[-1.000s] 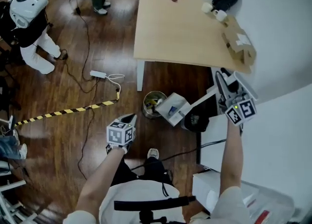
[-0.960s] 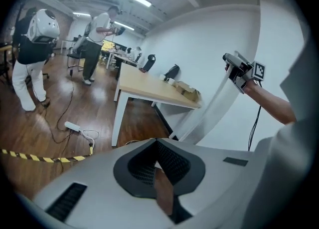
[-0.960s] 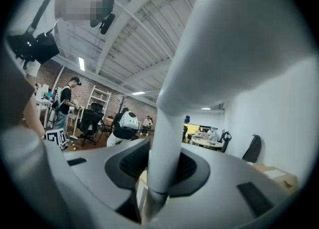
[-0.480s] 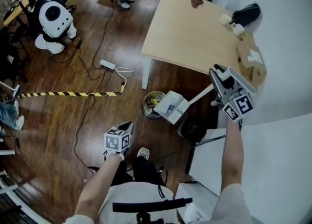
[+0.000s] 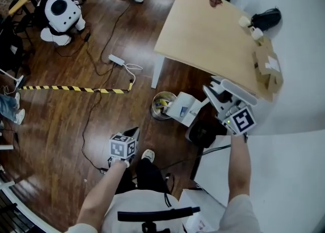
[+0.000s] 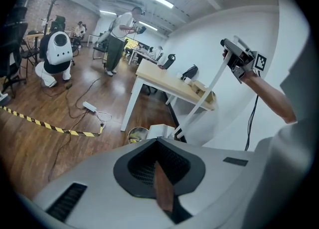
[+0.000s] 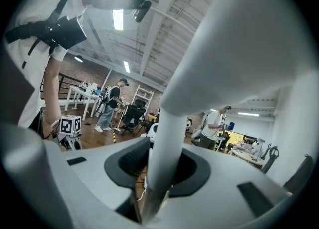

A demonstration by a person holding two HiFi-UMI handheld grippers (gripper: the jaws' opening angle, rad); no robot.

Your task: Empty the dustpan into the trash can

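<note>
Right gripper view shows the right gripper (image 7: 152, 145) with its 2 jaws clamped on the white dustpan handle (image 7: 172, 103), which runs up between them and fills the middle of the picture. Left gripper view shows the left gripper (image 6: 157, 141) with its jaws closed tip to tip and holding nothing. Only a thin strip of brown floor is seen through the slit behind the tips.

In the head view the dustpan (image 5: 182, 108) hangs tilted over the right edge of the round trash can (image 5: 154, 110), near the table leg (image 5: 157, 72). Inside the can lie some yellow and dark scraps. What the dustpan has inside, I cannot tell.

Only the head view looks into the can. Only the left gripper view shows the handle slanting from the raised right gripper down to the pan. The right gripper view misses the can but shows the left gripper's marker cube (image 7: 70, 124).
</note>
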